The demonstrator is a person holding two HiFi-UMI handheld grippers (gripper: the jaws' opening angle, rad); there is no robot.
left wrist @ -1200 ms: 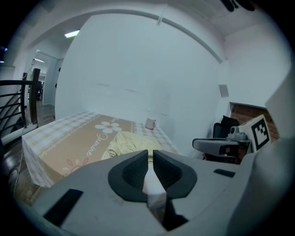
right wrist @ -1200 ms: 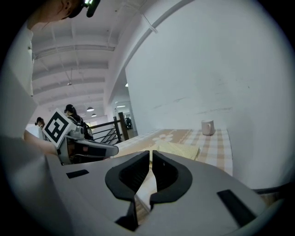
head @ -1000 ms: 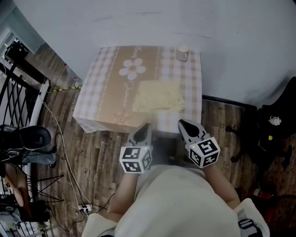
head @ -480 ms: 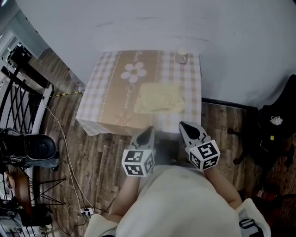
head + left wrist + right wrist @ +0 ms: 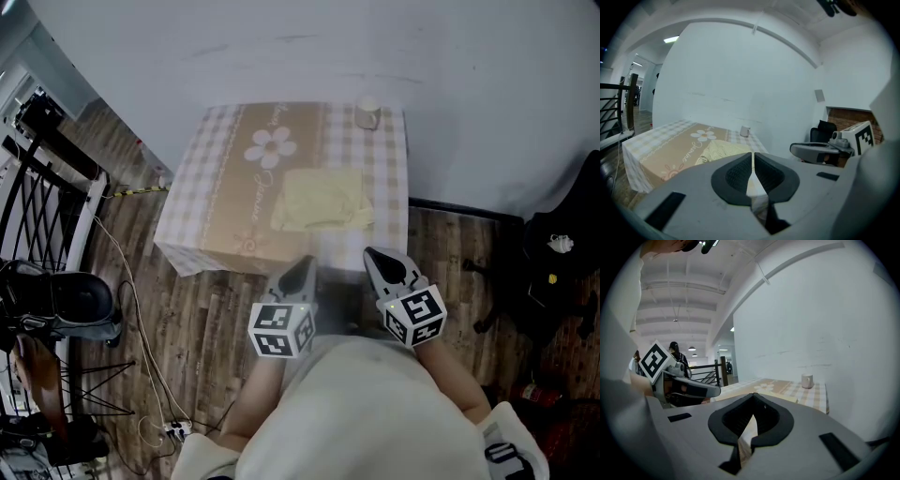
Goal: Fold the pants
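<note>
Though pants [image 5: 323, 199] show overhead, bystander [image 5: 676, 358] only past right tool [image 5: 751, 416]

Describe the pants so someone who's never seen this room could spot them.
Find the small table against the white wall, draped in a checked cloth with a white daisy. The pants lie flat on its right half, toward the near edge. They are soft and pale yellow, unlike the small upright cup at the far right corner.
</note>
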